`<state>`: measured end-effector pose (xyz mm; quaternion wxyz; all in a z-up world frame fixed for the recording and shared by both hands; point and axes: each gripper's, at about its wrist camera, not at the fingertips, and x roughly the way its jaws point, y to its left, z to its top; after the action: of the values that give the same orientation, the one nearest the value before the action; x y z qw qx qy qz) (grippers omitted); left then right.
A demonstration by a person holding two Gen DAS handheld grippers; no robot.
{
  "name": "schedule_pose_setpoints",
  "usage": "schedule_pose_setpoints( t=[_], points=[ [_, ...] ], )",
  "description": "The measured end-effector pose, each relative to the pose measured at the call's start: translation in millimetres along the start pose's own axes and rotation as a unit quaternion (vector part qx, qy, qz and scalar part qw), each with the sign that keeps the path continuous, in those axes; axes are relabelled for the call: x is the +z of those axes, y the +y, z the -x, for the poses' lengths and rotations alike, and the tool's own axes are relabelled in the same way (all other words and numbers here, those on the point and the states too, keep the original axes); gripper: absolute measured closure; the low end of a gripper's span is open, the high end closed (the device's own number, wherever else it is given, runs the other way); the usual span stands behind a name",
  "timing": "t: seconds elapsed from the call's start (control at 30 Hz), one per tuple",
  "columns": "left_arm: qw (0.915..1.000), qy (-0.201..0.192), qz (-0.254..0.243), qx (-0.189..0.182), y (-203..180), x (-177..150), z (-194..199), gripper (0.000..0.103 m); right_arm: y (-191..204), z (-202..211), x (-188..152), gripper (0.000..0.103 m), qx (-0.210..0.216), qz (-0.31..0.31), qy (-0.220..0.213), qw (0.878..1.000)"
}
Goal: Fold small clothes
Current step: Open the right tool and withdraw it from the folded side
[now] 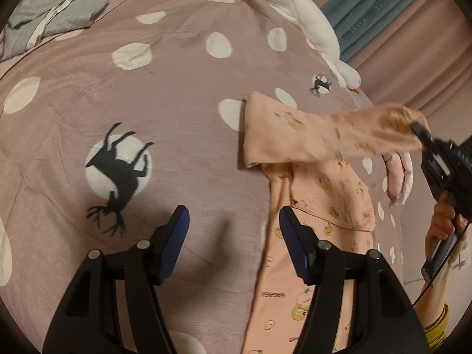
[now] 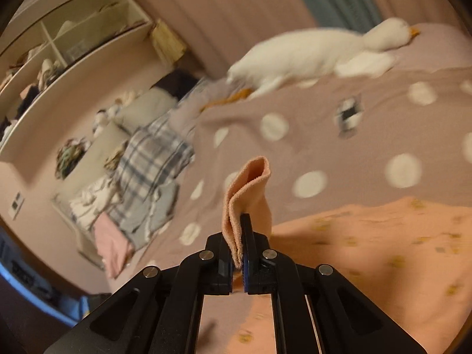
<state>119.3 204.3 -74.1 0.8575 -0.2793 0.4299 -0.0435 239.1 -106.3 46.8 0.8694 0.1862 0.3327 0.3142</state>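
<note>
The left tool (image 1: 233,227) is held wide and empty over the bed (image 1: 177,88), at the peach garment (image 1: 330,194). A lifted garment edge (image 2: 247,197) is clamped in the right tool (image 2: 239,253). Beyond, a white plush goose (image 1: 303,20) and folded clothes (image 1: 59,14) are seen.

dim warm indoor light; strong fisheye warp w/ dark corners; right wrist view motion-blurred.
</note>
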Motion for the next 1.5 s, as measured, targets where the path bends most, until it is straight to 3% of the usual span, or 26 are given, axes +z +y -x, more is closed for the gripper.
schedule_pose_setpoints(
  t=[0.17, 0.27, 0.43, 0.57, 0.73, 0.8, 0.97, 1.07, 1.2, 1.23, 1.33, 1.5],
  points=[
    [0.9995, 0.013, -0.028, -0.002, -25, -1, -12, 0.040, -63, 23, -11, 0.097, -0.062, -0.046, -0.001, 0.997],
    [0.9987, 0.023, -0.046, -0.002, -39, 0, -21, 0.040, -110, 26, -23, 0.097, -0.086, -0.093, 0.003, 0.992],
    [0.9965, 0.031, -0.078, 0.003, -63, 11, -40, 0.040, -151, 31, -37, 0.097, -0.104, -0.137, 0.000, 0.985],
    [0.9946, 0.038, -0.096, 0.000, -81, 21, -59, 0.040, -156, 38, -43, 0.097, -0.115, -0.128, -0.005, 0.985],
    [0.9918, 0.059, -0.113, -0.002, -97, 23, -84, 0.040, -190, 28, -61, 0.097, -0.183, -0.152, 0.046, 0.970],
    [0.9905, 0.064, -0.121, 0.002, -101, 24, -92, 0.040, -196, 31, -66, 0.097, -0.190, -0.163, 0.051, 0.967],
    [0.9899, 0.055, -0.131, 0.005, -109, 36, -103, 0.042, -175, 56, -57, 0.097, -0.265, -0.095, 0.007, 0.960],
    [0.9891, 0.051, -0.138, 0.002, -116, 42, -115, 0.043, -167, 62, -52, 0.097, -0.231, -0.069, -0.008, 0.970],
    [0.9855, 0.064, -0.157, 0.006, -122, 41, -136, 0.076, -169, 37, -54, 0.097, -0.198, -0.062, 0.037, 0.978],
    [0.9840, 0.071, -0.163, 0.011, -123, 39, -141, 0.078, -173, 30, -57, 0.097, -0.202, -0.063, 0.051, 0.976],
    [0.9796, 0.088, -0.178, 0.029, -120, 31, -157, 0.079, -183, 11, -70, 0.097, -0.227, -0.066, 0.091, 0.967],
    [0.9746, 0.096, -0.198, 0.040, -118, 27, -162, 0.077, -187, 18, -76, 0.097, -0.237, -0.063, 0.093, 0.965]
  ],
)
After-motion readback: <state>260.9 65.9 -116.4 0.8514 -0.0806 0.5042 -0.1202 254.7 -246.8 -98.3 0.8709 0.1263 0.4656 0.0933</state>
